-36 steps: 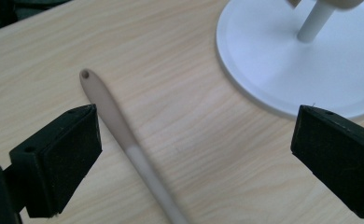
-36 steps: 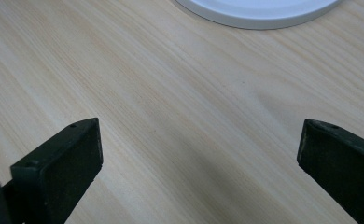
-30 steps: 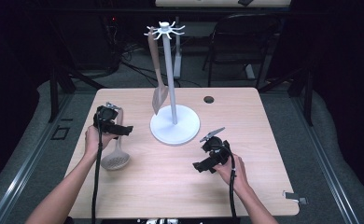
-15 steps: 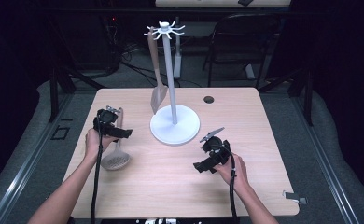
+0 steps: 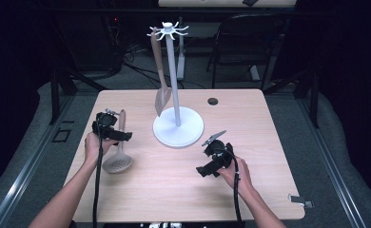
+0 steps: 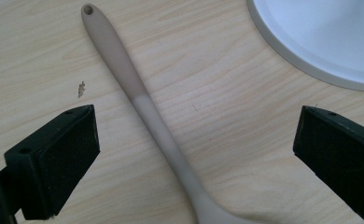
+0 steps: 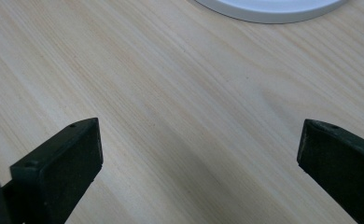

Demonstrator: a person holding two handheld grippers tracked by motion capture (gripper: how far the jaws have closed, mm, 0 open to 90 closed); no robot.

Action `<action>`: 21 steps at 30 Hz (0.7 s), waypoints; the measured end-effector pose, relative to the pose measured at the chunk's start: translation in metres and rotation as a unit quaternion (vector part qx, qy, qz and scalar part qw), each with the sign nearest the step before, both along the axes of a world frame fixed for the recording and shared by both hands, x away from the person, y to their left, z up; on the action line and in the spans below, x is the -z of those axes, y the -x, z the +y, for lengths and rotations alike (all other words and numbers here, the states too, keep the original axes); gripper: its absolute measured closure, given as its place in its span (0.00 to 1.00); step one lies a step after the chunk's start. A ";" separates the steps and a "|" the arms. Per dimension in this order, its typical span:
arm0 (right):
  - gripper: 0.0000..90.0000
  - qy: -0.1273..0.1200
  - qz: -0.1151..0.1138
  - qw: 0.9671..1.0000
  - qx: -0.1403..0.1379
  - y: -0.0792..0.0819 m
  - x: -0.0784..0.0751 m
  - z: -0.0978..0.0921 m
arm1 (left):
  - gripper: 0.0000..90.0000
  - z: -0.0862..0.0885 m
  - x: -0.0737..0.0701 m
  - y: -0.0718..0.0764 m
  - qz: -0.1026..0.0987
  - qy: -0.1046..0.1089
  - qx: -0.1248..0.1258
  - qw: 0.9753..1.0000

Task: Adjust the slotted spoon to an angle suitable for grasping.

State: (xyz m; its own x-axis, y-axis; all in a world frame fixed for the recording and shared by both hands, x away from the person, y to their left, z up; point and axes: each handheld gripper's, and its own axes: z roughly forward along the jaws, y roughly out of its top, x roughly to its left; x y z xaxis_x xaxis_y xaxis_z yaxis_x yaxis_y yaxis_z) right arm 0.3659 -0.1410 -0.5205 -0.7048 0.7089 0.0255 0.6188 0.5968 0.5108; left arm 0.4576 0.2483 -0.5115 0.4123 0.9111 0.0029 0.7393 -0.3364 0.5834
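Observation:
A white utensil stand with a round base and a hooked top stands mid-table; a brown spatula hangs from one hook. A grey slotted spoon lies flat on the table at the left. My left gripper hovers over its handle, open. In the left gripper view the spoon handle runs diagonally between the wide-apart jaws, untouched, with the stand's base at upper right. My right gripper is open above bare wood at the right front. The stand's base edge crosses the top of the right gripper view.
A small dark hole sits in the wooden table behind the stand. Dark floor, cables and a chair lie beyond the far edge. A small clip sits at the table's right front corner.
My left gripper has edged slightly toward the spoon handle. The right gripper, stand and hanging spatula have stayed put.

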 end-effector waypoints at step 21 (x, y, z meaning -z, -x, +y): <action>0.11 0.012 -0.019 1.000 0.013 0.001 -0.002 0.003 | 0.25 0.004 0.019 -0.014 0.034 0.013 -0.019 0.999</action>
State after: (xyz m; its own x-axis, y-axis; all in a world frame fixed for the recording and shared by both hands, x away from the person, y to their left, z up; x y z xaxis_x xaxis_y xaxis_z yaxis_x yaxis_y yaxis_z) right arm 0.3649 -0.1379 -0.5184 -0.6857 0.7276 -0.0182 0.6156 0.5931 0.5190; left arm 0.4715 0.2523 -0.5303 0.3760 0.9254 -0.0478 0.7894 -0.2928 0.5396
